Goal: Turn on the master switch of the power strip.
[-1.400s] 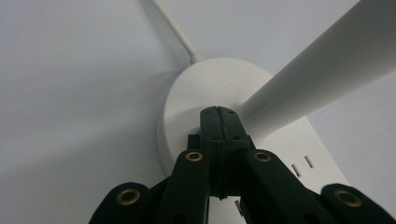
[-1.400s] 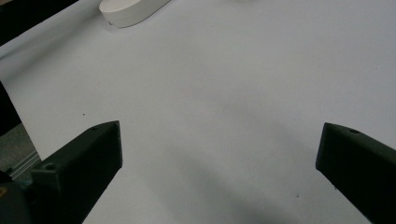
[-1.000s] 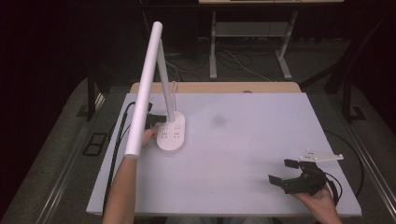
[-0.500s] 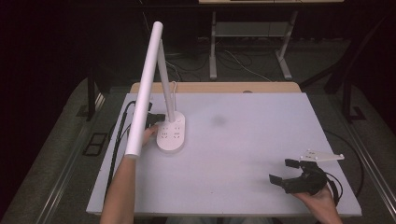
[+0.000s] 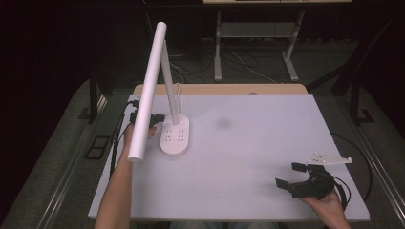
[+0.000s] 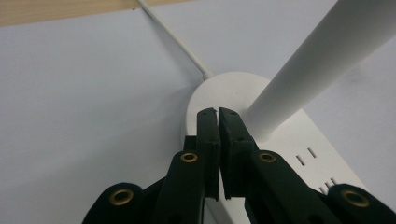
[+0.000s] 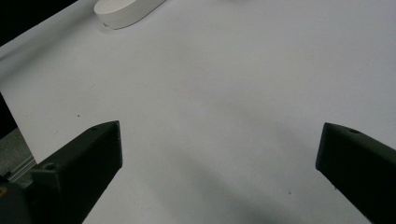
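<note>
Lamp base point(image 6: 280, 140) | socket slots, no readable writing | left hand-held gripper point(image 6: 218, 112) closed

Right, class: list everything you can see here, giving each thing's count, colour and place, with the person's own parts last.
Desk lamp: one, white, left part of table, oval base with socket slots.
Lamp cord: one, white, running from base toward the far edge.
Table: one, white top, wooden strip at far edge.
Left gripper: one, black, shut, tips at lamp base beside the stem.
Right gripper: one, black, open, near right corner of the table.
Forearms: two, entering from bottom.
</note>
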A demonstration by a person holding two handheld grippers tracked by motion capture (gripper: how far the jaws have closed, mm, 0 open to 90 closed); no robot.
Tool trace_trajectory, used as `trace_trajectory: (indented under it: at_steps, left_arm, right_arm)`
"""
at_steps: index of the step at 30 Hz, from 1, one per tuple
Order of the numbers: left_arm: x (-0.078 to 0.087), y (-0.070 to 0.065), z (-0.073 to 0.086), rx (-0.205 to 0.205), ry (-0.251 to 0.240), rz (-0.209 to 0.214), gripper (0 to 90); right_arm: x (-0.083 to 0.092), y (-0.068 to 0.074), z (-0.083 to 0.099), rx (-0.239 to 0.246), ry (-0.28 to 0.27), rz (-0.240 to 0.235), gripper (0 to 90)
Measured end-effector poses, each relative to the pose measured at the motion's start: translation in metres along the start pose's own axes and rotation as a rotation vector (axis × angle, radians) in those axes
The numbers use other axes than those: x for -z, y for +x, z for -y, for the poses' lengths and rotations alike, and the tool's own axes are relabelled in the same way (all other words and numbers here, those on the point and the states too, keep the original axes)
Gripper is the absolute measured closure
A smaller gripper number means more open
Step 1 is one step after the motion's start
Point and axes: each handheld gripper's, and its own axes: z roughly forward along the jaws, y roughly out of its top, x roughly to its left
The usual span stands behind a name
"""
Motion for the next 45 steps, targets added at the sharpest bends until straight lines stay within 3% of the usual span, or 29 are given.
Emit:
trace_trajectory:
  at_steps: [8,13,18,23,29,35,45]
  left_arm:
    - [0.023,-0.002,-0.003,0.021,-0.047,0.004,84.6]
    - [0.037,-0.001,-0.004,0.064,-0.08,0.027,76.8]
    - [0.052,-0.003,-0.003,0.072,-0.102,0.046,63.8]
    - [0.064,-0.003,0.002,0.112,-0.143,0.082,46.2]
    - [0.078,-0.004,0.012,0.099,-0.177,0.117,32.5]
    - [0.093,-0.008,0.022,0.104,-0.223,0.119,18.7]
    - [0.106,-0.02,0.041,0.103,-0.229,0.148,0.0]
  right_arm:
    - [-0.001,0.001,0.0,0.0,-0.002,-0.002,0.0]
    - [-0.001,0.001,-0.001,0.005,-0.002,-0.007,0.0]
    - [-0.001,0.002,-0.001,0.003,-0.002,-0.01,0.0]
    - [0.001,0.002,-0.001,0.004,-0.011,-0.009,0.0]
    - [0.001,0.001,-0.002,-0.001,-0.019,-0.01,0.0]
    - [0.002,0.001,-0.002,-0.002,-0.023,-0.011,0.0]
    - [0.002,0.001,-0.002,-0.003,-0.025,-0.012,0.0]
